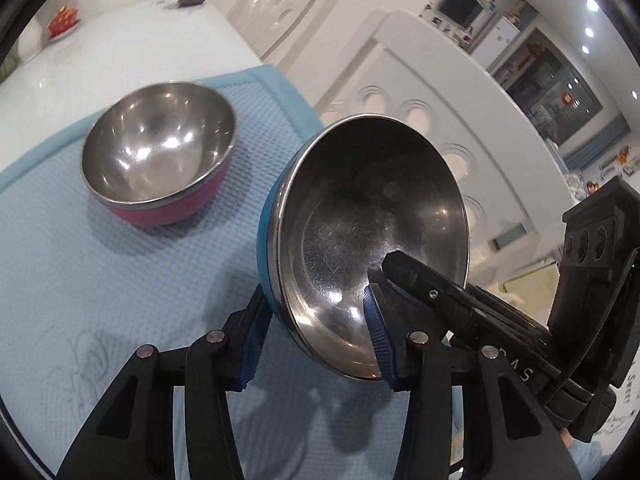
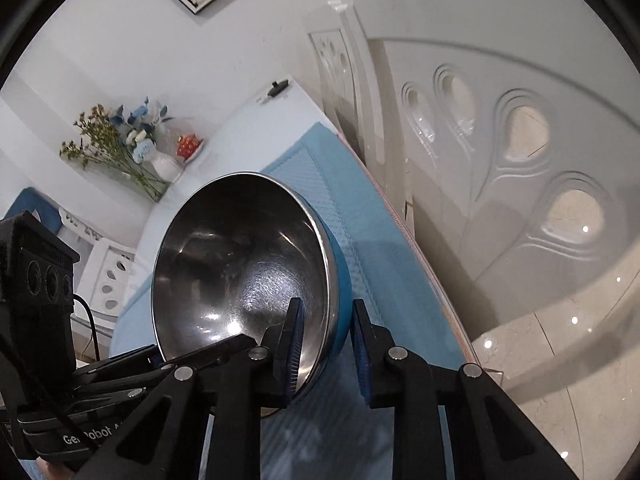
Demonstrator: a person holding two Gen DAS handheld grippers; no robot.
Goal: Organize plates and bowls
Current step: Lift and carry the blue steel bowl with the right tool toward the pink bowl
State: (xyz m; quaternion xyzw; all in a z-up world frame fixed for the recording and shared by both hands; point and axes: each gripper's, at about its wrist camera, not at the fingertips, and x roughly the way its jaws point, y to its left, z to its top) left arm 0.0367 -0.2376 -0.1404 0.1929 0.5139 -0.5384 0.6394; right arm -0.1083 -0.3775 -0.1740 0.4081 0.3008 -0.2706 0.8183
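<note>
Blue mat (image 1: 60,280) covers our surface; both jaws pinch the tilted blue bowl's (image 1: 360,240) rim, pink bowl (image 1: 160,152) ahead-left of the left jaws.

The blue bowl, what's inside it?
No food or dish shows inside the blue bowl, only shiny steel. One finger each of the left hand-held gripper and right hand-held gripper reaches inside over the rim. They cover small patches of the wall.

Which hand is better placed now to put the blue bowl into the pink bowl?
Probably right: the right gripper clamps the wall of the tilted blue bowl. The left gripper straddles its rim more widely, grip unclear. The pink bowl stands empty on the mat.
</note>
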